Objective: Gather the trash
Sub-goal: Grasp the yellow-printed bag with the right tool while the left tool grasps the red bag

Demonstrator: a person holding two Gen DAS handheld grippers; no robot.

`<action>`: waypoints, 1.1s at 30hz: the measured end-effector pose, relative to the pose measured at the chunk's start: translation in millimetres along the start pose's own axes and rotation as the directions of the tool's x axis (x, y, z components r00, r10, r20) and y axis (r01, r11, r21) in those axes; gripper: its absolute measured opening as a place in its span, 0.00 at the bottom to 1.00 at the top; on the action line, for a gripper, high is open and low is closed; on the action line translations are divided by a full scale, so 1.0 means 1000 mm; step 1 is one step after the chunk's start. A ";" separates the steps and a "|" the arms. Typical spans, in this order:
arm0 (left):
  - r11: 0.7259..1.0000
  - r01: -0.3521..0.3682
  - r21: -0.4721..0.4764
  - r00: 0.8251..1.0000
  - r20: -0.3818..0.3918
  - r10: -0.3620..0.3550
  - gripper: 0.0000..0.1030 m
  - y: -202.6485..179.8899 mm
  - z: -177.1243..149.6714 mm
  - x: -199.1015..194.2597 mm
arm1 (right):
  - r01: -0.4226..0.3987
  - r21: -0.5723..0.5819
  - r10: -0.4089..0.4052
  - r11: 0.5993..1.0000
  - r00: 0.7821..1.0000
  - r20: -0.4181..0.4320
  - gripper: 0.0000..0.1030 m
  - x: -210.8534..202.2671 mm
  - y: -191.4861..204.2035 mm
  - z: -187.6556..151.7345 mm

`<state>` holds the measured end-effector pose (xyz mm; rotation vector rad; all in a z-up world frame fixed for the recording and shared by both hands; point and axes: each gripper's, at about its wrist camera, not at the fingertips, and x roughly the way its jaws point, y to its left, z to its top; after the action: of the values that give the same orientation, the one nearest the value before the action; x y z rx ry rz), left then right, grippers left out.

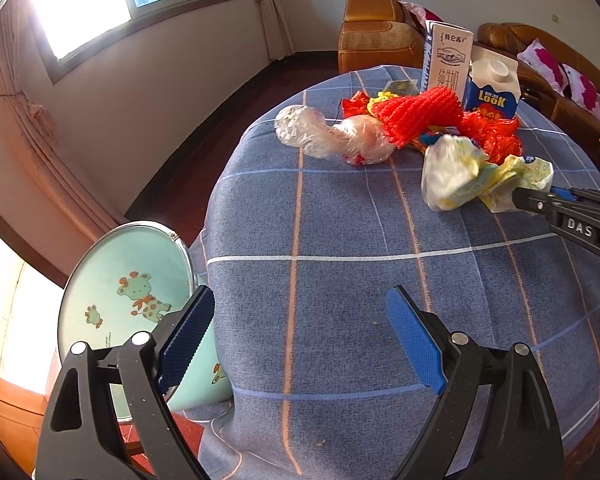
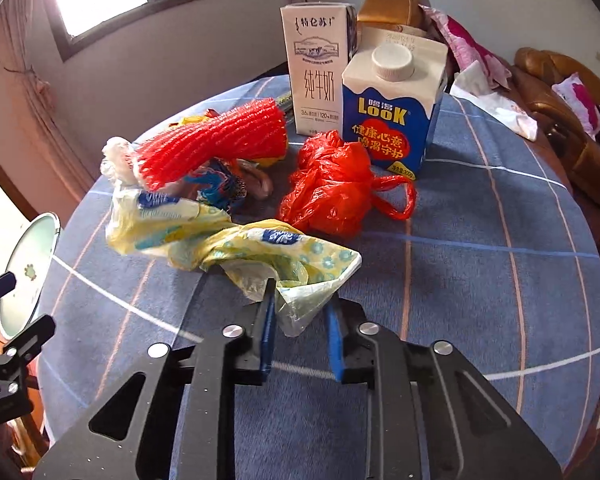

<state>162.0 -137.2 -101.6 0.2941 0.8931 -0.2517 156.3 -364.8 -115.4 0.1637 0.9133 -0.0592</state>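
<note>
Trash lies on a round table with a blue checked cloth (image 1: 340,280). My right gripper (image 2: 300,312) is shut on the corner of a yellow and white tissue wrapper (image 2: 236,244) and holds it just above the cloth; it also shows in the left wrist view (image 1: 472,172). My left gripper (image 1: 300,320) is open and empty over the table's near left part. A red foam net (image 2: 212,144), a red plastic bag (image 2: 332,184), a clear plastic bag (image 1: 332,136), a white milk carton (image 2: 320,68) and a blue LOOK carton (image 2: 392,112) sit behind.
A mint green bin with a giraffe print (image 1: 128,292) stands on the floor left of the table. Brown sofas with pink cushions (image 1: 540,60) lie behind the table. A white tissue (image 2: 496,100) lies at the table's far right edge.
</note>
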 end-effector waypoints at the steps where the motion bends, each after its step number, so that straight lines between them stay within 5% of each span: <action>1: 1.000 0.003 0.002 1.000 0.002 -0.003 0.83 -0.001 0.001 0.000 | -0.009 0.007 0.008 1.000 1.000 0.010 0.19 -0.008 -0.002 -0.002; 6: 1.000 0.027 0.010 1.000 0.012 -0.027 0.82 -0.010 0.006 0.000 | 0.006 0.045 -0.009 0.999 0.998 0.066 0.18 -0.044 -0.017 -0.008; 12: 0.996 0.080 0.037 0.996 0.043 -0.082 0.79 -0.040 0.028 0.001 | 0.156 0.151 -0.171 0.976 0.982 0.085 0.18 -0.070 -0.076 -0.004; 18: 0.990 0.125 0.066 0.988 0.079 -0.130 0.79 -0.087 0.063 0.009 | 0.316 0.252 -0.343 0.914 0.937 0.069 0.18 -0.080 -0.149 -0.001; 27: 0.984 0.165 0.066 0.982 0.087 -0.170 0.79 -0.166 0.117 0.046 | 0.346 0.295 -0.382 0.891 0.921 0.074 0.19 -0.073 -0.190 0.010; 33: 0.984 0.170 0.055 0.985 -0.006 -0.170 0.57 -0.194 0.124 0.087 | 0.337 0.292 -0.372 0.895 0.926 0.069 0.19 -0.063 -0.198 0.018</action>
<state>239.4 -369.7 -124.9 0.2693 0.9147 -0.4351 107.9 -564.0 -77.8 0.2467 0.7987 -0.5351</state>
